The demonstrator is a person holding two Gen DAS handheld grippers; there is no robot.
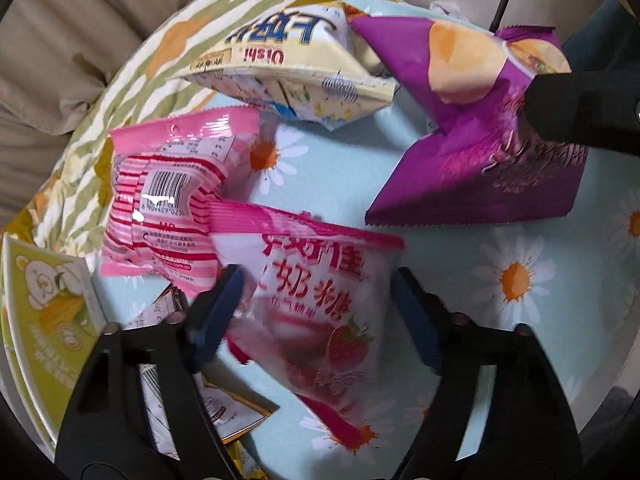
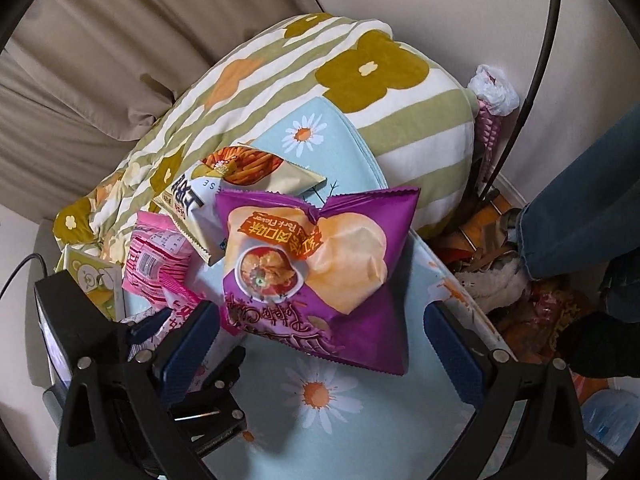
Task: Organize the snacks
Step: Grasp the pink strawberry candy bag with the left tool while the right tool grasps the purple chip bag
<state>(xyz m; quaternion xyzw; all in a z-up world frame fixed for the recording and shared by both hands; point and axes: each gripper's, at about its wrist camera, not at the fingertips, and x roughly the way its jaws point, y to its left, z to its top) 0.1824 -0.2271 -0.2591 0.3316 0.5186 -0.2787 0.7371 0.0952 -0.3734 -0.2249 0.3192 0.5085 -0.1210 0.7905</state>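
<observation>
Snack packs lie on a pale blue daisy-print cloth [image 1: 500,280]. My left gripper [image 1: 320,300] is open, its fingers on either side of a pink-and-white strawberry candy bag [image 1: 316,304]; contact is unclear. A second pink striped pack [image 1: 168,208] lies to its left. A cream Oishi bag [image 1: 296,68] lies farther back. A purple chip bag [image 1: 480,152] lies at right. In the right wrist view my right gripper [image 2: 320,336] is open around the near end of the purple chip bag [image 2: 316,280], with the Oishi bag [image 2: 224,188] behind it.
A green box with a bear picture [image 1: 44,320] stands at the left edge. Small wrapped packs [image 1: 224,404] lie under the left gripper. A striped flower-print quilt [image 2: 360,92] is piled behind. Floor clutter [image 2: 520,280] and a person's leg [image 2: 580,208] lie to the right.
</observation>
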